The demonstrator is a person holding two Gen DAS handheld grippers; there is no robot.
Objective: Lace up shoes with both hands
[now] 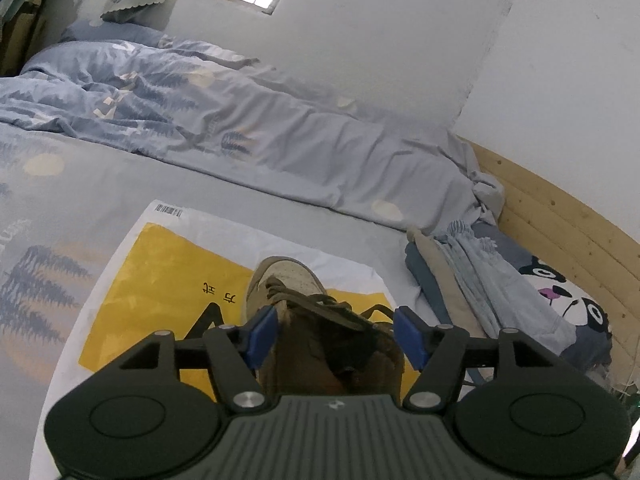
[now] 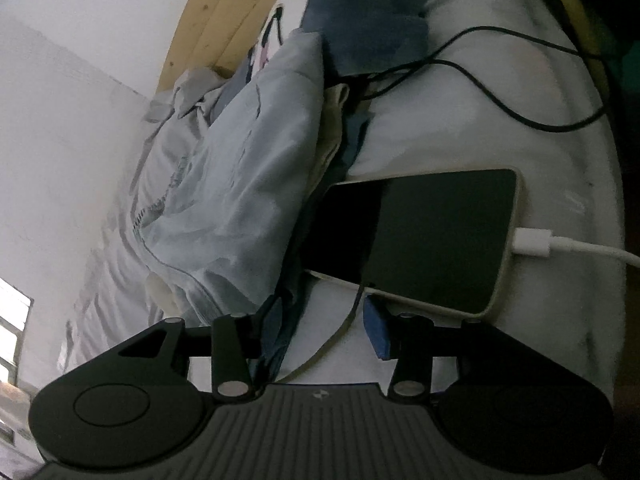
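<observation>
Your left tool is right over the shoe. The shoe is a tan high-top with dark olive laces. It stands on a yellow and white plastic bag that lies flat on the bed.

The shoe's long line runs from 6 o'clock to 12 o'clock in the left view. The ankle opening sits low, close to the tool, and the toe points away to 12 o'clock. The two blue pads stand apart, one on each side of the shoe. The tool is released and grips nothing. One dark lace loop curls out at about 2 o'clock from the middle of the shoe, near the right pad.

Your right tool looks a different way. You cannot see the shoe from it at all. It points at a phone on a white charging cable, with a pile of pale blue clothes at 10 o'clock. Its pads stand apart too. A thin dark cord runs between them, but the pads do not press on it, so this tool is also released.

So your left hand is the nearer one to the laces. I think your right hand must swing over to the shoe before both can pull.
</observation>
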